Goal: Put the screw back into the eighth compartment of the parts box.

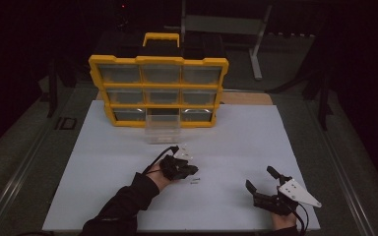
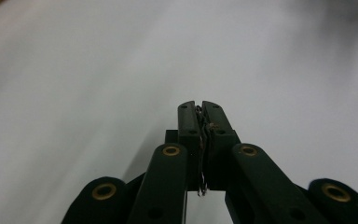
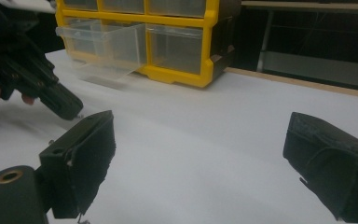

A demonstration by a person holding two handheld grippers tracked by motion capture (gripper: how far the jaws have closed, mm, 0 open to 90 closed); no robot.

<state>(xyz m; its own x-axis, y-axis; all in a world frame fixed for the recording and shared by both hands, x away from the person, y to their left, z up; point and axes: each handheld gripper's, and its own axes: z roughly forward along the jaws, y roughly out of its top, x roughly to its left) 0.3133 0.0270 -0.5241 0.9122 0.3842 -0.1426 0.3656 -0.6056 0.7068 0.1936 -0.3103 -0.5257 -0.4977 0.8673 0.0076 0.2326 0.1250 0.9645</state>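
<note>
My left gripper (image 1: pixel 192 170) hovers low over the white board (image 1: pixel 246 142), its jaws pressed together. In the left gripper view a thin metal piece (image 2: pixel 203 140), like a small screw, is pinched between the pads of the left gripper (image 2: pixel 199 105) and sticks out below them. Two or three small dark parts (image 1: pixel 195 181) lie on the board just beside that gripper. My right gripper (image 1: pixel 259 177) rests near the front right of the board, jaws wide apart. The right gripper view looks between the empty jaws of the right gripper (image 3: pixel 196 154), with the left gripper (image 3: pixel 67 108) at upper left.
A yellow parts organizer (image 1: pixel 157 60) with clear drawers stands upright at the board's far edge. One clear drawer (image 1: pixel 162 130) in its bottom row is pulled out toward me, also seen as the drawer (image 3: pixel 107 46) in the right gripper view. Dark metal frames stand behind the table.
</note>
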